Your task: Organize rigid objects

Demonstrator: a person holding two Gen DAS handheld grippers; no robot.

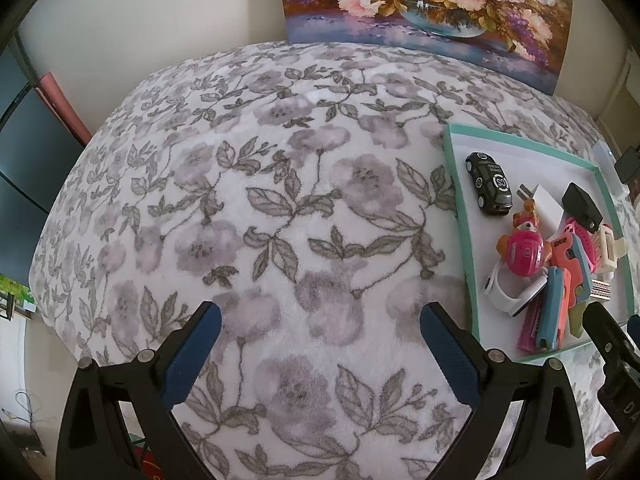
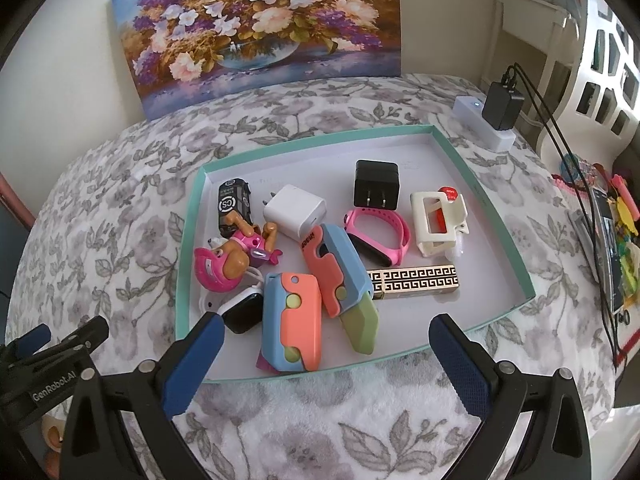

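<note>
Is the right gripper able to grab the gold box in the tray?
Probably yes. The right gripper is open, just outside the tray. The gold box lies mostly bare, with only a folding toy touching one end.

toys in tray on blanket

Being held in one tray: two chargers, two watches, two folding toys, one car, one figure, one clip, one gold case.
</note>
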